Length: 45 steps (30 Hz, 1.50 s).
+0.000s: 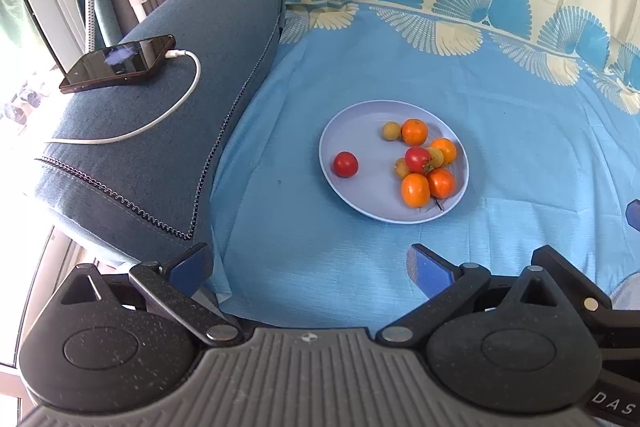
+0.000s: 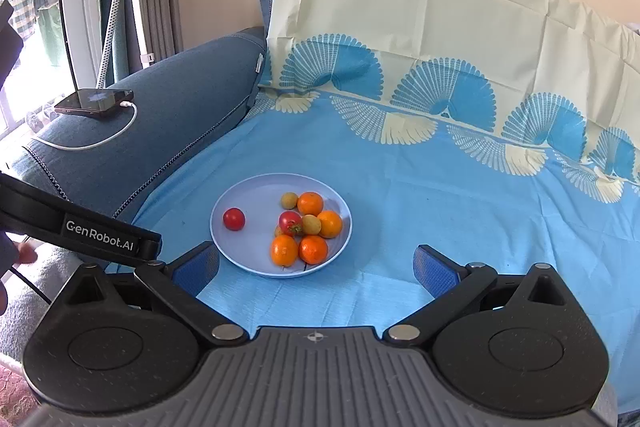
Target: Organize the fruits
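A pale blue plate point(image 1: 360, 131) point(image 2: 256, 191) lies on the blue sheet. On its right half sit several oranges point(image 1: 415, 190) point(image 2: 284, 249), small yellow-green fruits point(image 1: 391, 130) point(image 2: 289, 200) and a red tomato point(image 1: 417, 159) point(image 2: 289, 221). A second red tomato point(image 1: 345, 164) point(image 2: 234, 218) lies alone on the plate's left side. My left gripper point(image 1: 310, 267) is open, held above the sheet short of the plate. In the right wrist view my right gripper point(image 2: 316, 269) is open too, its left finger near the plate's front rim. Neither holds anything.
A blue sofa armrest point(image 1: 168, 131) point(image 2: 168, 115) rises on the left, carrying a phone point(image 1: 118, 63) point(image 2: 94, 101) with a white charging cable point(image 1: 160, 115). The cream and blue patterned sheet point(image 1: 480, 67) point(image 2: 440, 187) covers the seat and backrest. The left gripper's body point(image 2: 80, 227) crosses the right view.
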Motion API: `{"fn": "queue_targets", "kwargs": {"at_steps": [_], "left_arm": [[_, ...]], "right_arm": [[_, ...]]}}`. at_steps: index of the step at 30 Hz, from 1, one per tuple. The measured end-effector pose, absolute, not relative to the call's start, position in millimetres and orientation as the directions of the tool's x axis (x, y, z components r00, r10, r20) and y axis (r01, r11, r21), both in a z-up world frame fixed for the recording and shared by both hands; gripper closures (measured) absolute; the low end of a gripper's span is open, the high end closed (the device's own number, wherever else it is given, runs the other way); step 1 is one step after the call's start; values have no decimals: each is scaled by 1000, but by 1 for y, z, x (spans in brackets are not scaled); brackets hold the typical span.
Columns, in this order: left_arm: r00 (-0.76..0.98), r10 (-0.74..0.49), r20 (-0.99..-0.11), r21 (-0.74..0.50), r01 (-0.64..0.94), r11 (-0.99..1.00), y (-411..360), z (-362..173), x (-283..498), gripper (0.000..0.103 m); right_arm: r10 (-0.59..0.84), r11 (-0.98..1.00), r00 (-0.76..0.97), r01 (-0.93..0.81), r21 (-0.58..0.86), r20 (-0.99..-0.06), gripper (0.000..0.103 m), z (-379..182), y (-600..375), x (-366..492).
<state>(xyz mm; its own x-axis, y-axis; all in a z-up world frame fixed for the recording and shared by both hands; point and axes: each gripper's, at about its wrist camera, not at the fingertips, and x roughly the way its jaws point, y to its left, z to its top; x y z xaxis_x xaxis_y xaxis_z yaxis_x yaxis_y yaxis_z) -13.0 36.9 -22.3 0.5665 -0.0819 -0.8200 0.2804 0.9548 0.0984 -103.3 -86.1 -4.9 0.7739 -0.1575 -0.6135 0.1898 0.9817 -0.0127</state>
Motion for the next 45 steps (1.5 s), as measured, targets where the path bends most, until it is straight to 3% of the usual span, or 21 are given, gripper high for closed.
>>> {"fn": "queue_targets", "kwargs": {"at_steps": [45], "left_arm": [[573,-72,-817,117,287,951,34,-21,-14,0]], "right_arm": [[-158,982,771,189,-16,-617,1,-8,-86,-102]]}}
